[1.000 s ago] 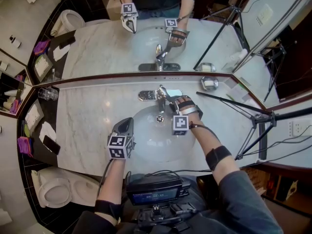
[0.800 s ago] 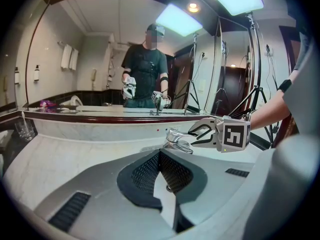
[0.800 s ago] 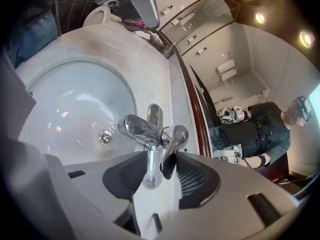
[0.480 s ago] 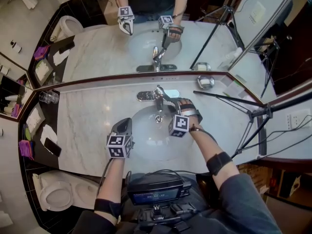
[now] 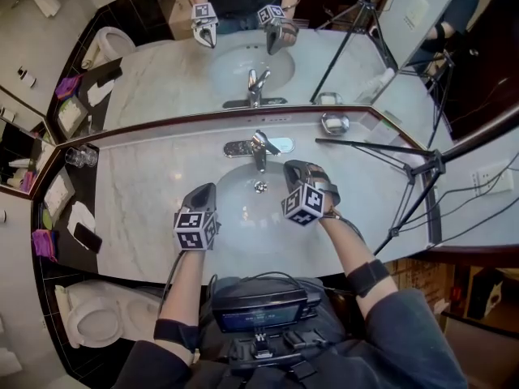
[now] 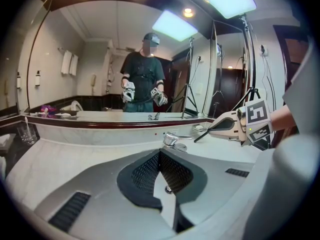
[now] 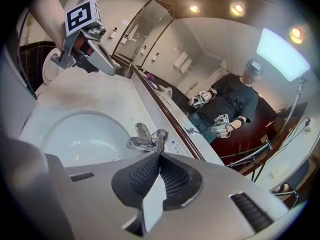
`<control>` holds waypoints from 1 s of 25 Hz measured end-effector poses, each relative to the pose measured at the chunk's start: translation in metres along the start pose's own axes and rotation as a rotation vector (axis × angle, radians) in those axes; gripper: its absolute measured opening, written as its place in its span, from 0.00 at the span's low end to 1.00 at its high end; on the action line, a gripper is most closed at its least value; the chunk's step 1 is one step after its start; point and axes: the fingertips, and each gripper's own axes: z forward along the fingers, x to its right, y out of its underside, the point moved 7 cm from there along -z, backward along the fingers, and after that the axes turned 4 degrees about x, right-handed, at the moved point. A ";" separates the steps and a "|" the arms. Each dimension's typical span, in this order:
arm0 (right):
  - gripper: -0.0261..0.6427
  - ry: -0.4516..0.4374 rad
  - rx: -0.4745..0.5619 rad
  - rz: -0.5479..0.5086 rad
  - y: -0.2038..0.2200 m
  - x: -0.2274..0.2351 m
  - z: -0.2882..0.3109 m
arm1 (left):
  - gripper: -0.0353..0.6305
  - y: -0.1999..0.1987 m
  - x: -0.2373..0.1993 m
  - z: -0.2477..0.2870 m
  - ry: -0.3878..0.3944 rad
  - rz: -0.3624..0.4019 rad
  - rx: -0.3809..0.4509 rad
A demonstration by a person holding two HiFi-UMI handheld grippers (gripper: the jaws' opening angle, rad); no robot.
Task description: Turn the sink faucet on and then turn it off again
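Note:
The chrome faucet (image 5: 258,146) stands at the back of the white sink basin (image 5: 243,217), its lever over the spout; I see no water stream. My right gripper (image 5: 292,167) hovers over the basin's right side, a short way in front of the faucet and clear of it, jaws shut on nothing. My left gripper (image 5: 208,189) hangs over the basin's left rim, shut and empty. In the right gripper view the faucet (image 7: 147,140) sits just beyond the closed right gripper (image 7: 160,155). The left gripper view shows the faucet (image 6: 172,140) past the closed left gripper (image 6: 160,153).
A wide mirror (image 5: 162,71) runs behind the marble counter (image 5: 138,193). A metal soap dish (image 5: 334,122) sits at the back right, a glass tumbler (image 5: 75,157) at the far left. A black tripod (image 5: 409,181) stands to the right, a toilet (image 5: 89,318) lower left.
My right gripper has let go of the faucet lever, drawn back toward me and upward, rolled, and its jaws have shut. The left gripper has stayed put.

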 end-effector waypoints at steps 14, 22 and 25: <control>0.07 0.027 0.135 0.821 0.042 0.010 -0.048 | 0.06 -0.009 0.002 -0.018 -0.034 -0.012 0.033; 0.07 0.025 0.158 0.917 0.052 -0.001 -0.060 | 0.06 -0.012 0.005 -0.025 -0.029 -0.021 0.056; 0.07 0.024 0.155 0.927 0.054 -0.004 -0.063 | 0.06 -0.011 0.004 -0.028 -0.037 -0.016 0.059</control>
